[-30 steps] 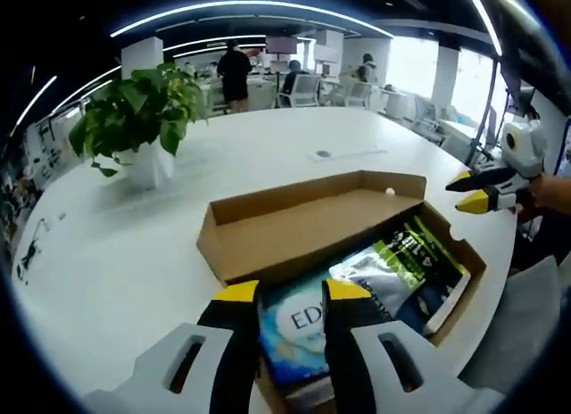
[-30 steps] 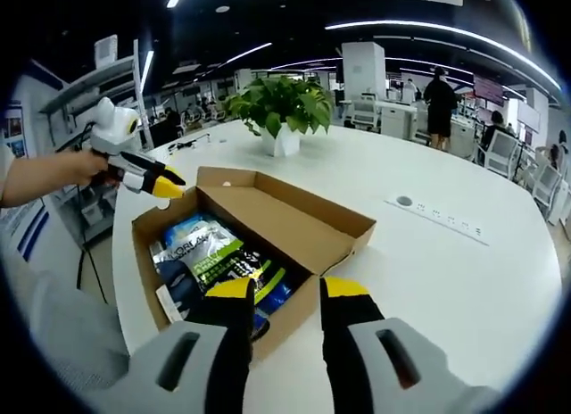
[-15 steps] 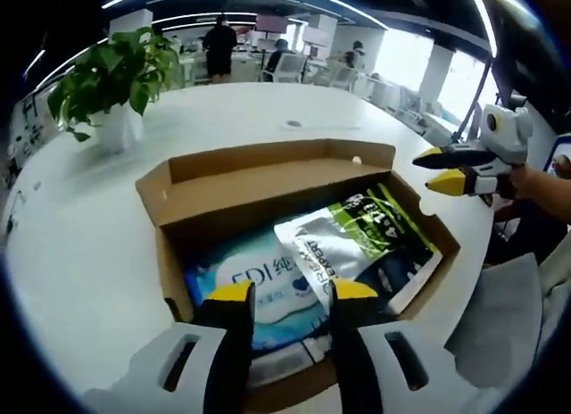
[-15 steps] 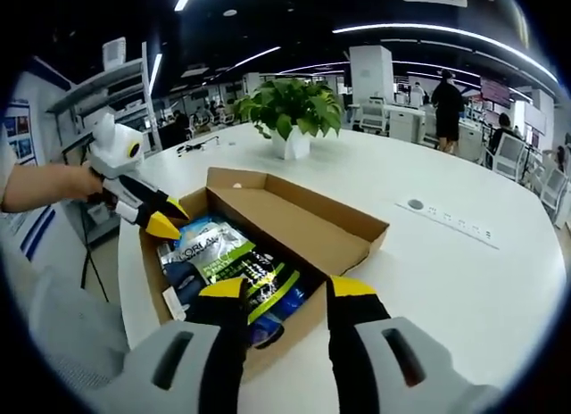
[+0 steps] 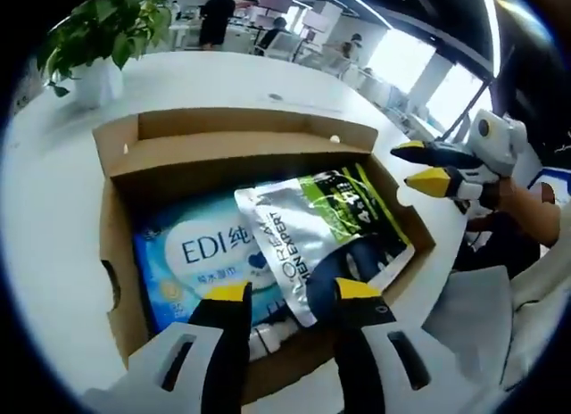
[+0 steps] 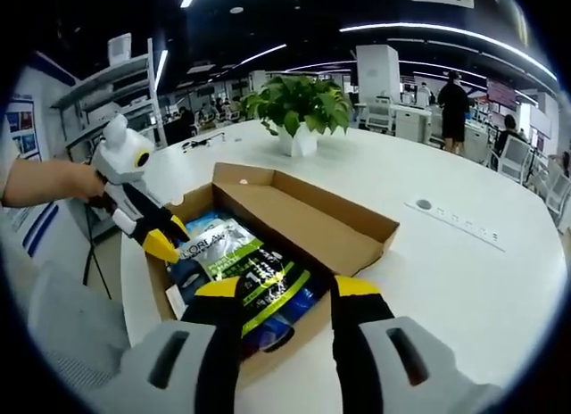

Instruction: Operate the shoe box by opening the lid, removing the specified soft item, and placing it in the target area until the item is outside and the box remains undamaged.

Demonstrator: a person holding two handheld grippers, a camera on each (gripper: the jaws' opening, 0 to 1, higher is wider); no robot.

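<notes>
The shoe box [image 5: 120,155] is sitting open on the white tabletop [image 5: 45,218], with its lid folded back flat on the far side. So the lid step looks done, and the taking-out step is the one in hand now.

Nearest in the left gripper view, the left hand-held gripper [image 5: 290,293] is hanging just over the near edge of the box. Its jaws are a little apart and are holding nothing. Right past its tips a silver and green pouch [image 5: 312,231] is lying on top of a blue pack of wipes [image 5: 192,258]. Both look soft, and I cannot tell which one is the one to take. The next move, I think, is to go down, pinch one soft pack by its edge, and lift it without pushing on the cardboard walls.

The left gripper view is showing the blue pack and its big letters. It is also showing the right hand-held gripper [image 5: 419,169] waiting past the far corner of the box, jaws a little apart and empty.

The right gripper view is showing the left hand-held gripper [image 6: 165,240] dipping into the box beside the pouch [image 6: 245,267]. Farther off, a plant in a white pot [image 6: 299,120] is standing on the tabletop, with people and desks behind.
</notes>
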